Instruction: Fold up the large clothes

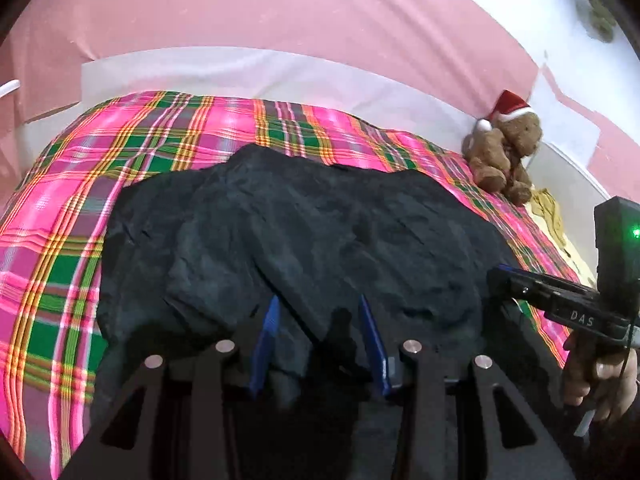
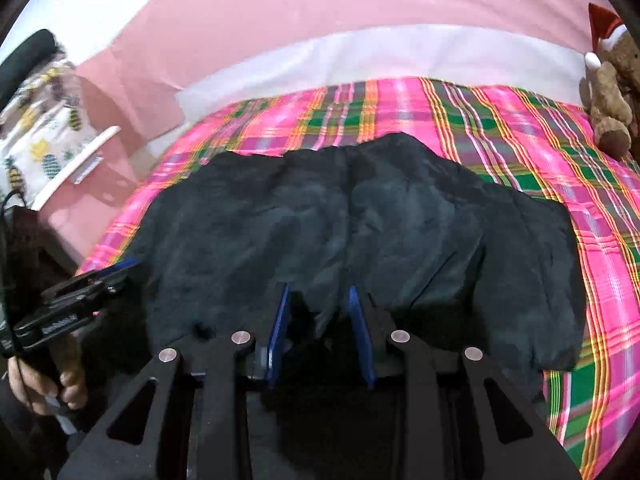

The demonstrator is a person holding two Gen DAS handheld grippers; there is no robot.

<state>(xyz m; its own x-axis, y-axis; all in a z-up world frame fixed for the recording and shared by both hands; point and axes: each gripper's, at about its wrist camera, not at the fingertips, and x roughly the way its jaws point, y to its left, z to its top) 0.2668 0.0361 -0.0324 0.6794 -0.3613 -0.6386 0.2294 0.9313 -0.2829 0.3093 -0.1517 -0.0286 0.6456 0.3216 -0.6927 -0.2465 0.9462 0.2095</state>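
black crinkled garment (image 1: 320, 232), plaid bedsheet (image 1: 64, 184)

Black garment (image 1: 304, 236) looked matt, wrinkled cloth on a woven plaid bedcover (image 1: 60, 208) with slight sheen, teddy bear (image 1: 506, 152) was fuzzy plush, left gripper (image 1: 320, 312) matt black plastic with glossy blue pads (image 1: 268, 328) and shiny metal rivets (image 1: 412, 346).

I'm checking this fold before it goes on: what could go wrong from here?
The black garment lies bunched and wrinkled on the plaid sheet, so creases may get folded in. The cloth between the left gripper and right gripper looks loosely caught and could slip. A wide swing might knock the teddy bear.
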